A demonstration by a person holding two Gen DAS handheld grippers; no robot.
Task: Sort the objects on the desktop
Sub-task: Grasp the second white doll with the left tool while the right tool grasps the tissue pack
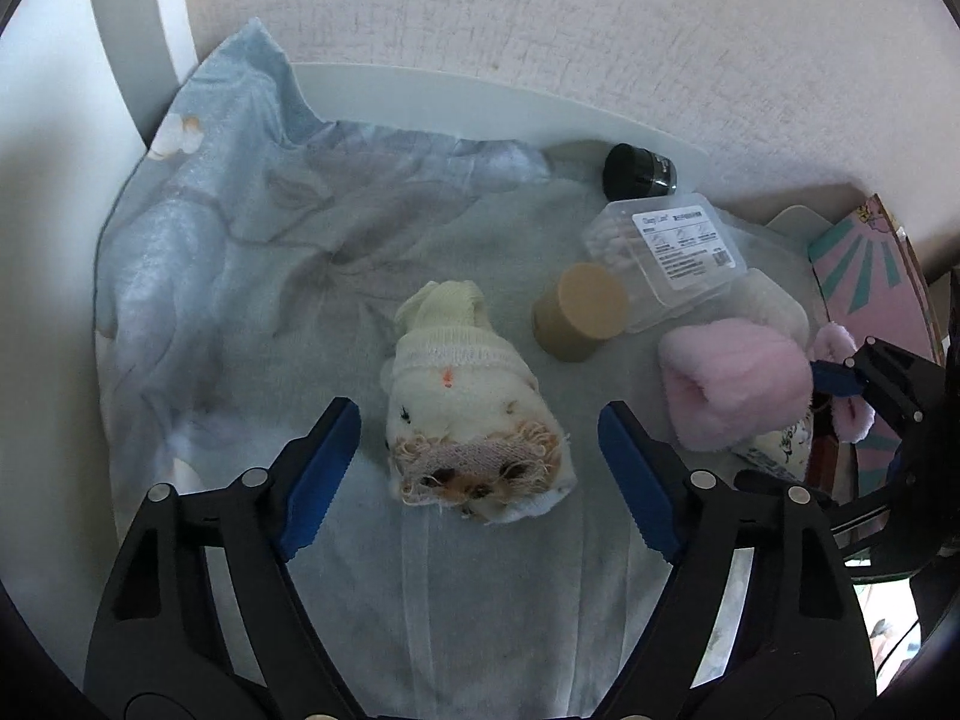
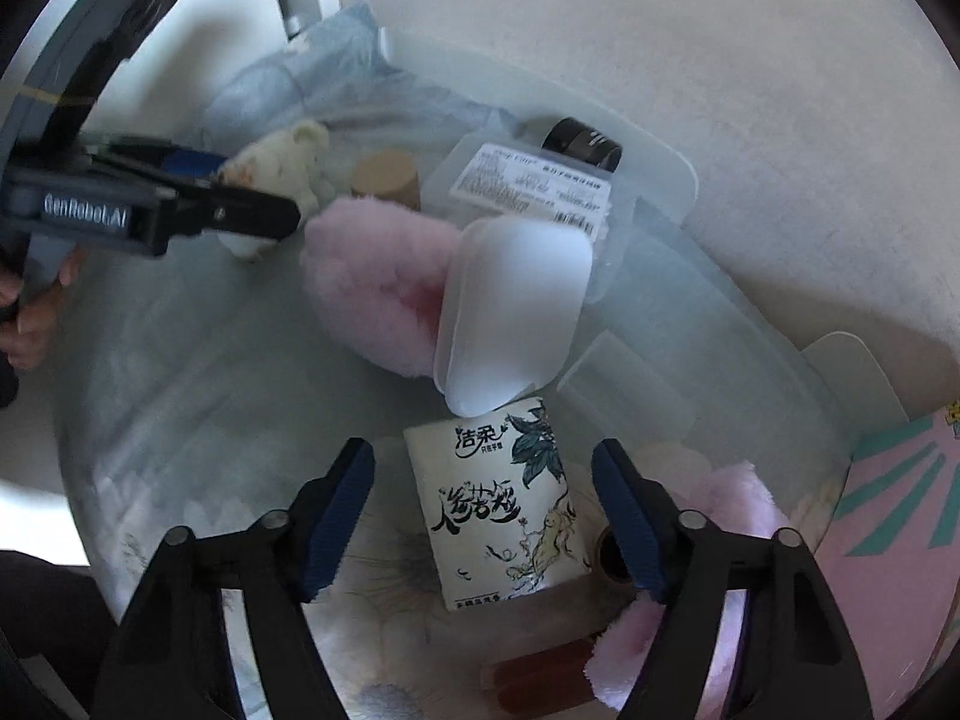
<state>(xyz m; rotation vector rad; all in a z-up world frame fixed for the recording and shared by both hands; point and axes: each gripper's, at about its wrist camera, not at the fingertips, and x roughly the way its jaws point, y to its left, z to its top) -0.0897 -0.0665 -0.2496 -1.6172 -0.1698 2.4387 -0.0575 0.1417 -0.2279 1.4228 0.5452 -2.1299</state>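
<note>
Desktop objects lie scattered on a pale blue cloth point(image 1: 228, 276) that covers the worktop, ready for sorting. A small knitted doll point(image 1: 474, 414) lies on its side between the jaws of the left tool point(image 1: 474, 468). Both jaws stand clear of it, one on each side, so the tool is part open and grips nothing. This straddling position, with the tool pointing steeply down, suggests that the doll is the left tool's next pick.

The right tool point(image 2: 483, 516) brackets a tissue pack point(image 2: 498, 504) in the same manner. Its jaws are also apart and do not touch the pack. The pack lies flat with its printed face up, which presents its two long edges to the blue pads.

Other items stand near:
- a tan cylinder point(image 1: 579, 318), just beside the doll;
- a clear plastic box point(image 1: 666, 252) with a white label, touching the cylinder;
- a black cap point(image 1: 639, 171) behind the box, near the wall;
- a pink fluffy item point(image 1: 738, 378), close to the right tool;
- a white case point(image 2: 510, 312), resting against the pink item.

Both targets lie apart from their neighbours, so each closure should take one item only.
</note>
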